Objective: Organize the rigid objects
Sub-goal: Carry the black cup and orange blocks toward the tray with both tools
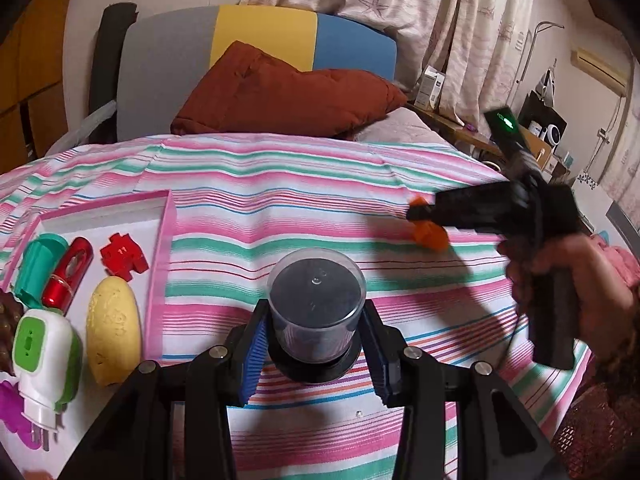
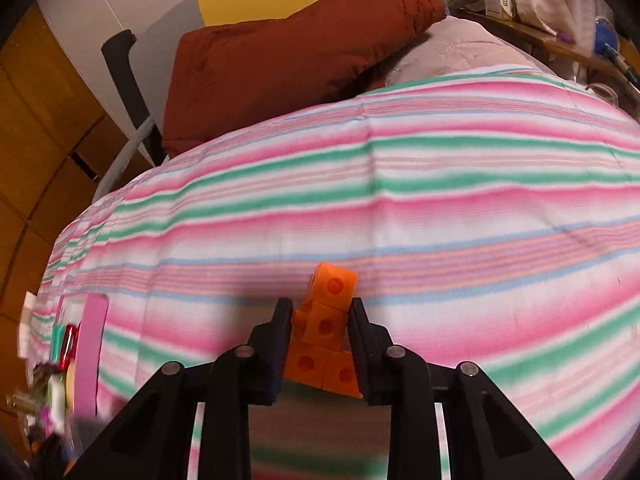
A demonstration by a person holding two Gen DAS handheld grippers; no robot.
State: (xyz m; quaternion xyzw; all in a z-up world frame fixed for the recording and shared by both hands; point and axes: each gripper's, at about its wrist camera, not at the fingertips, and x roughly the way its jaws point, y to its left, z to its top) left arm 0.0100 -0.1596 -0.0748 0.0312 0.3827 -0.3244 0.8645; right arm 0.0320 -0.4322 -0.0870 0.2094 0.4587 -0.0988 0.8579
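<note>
A bedroom, and the work surface is a bed under a pink, green and white striped sheet [image 1: 304, 184], soft and rumpled, with a rust-red pillow [image 1: 280, 92] at the far end. Take the pink-rimmed tray [image 1: 164, 232] as the marker: it lies at the left of the sheet, and inside it sit a red block piece [image 1: 122, 260], a yellow oval piece [image 1: 114, 328], a teal cylinder [image 1: 40, 268], a red tube [image 1: 68, 276] and a white-and-green plug-in device [image 1: 44, 352].

To the right of the tray, the left gripper [image 1: 316, 344] brackets a clear spindle case on a black base [image 1: 316, 312]. Its blue pads stand on either side of the case; whether they are pressing on it cannot be made out.

Farther right of the tray, well apart from it, the right gripper [image 2: 320, 328] is clamped onto an orange cluster of snap-together cubes [image 2: 324, 328], pinched across its middle, with one cube poking past the fingertips and two more below.

Now the risks. That orange cluster is lumpy and held off-centre, so it could pivot or a cube could pop loose on the way to the tray. The tray is nearly full, so a careless drop may knock the red block piece or land on the rim. The spindle case is smooth and round; a loose grip lets it slide, and the soft bedding could tip it.
</note>
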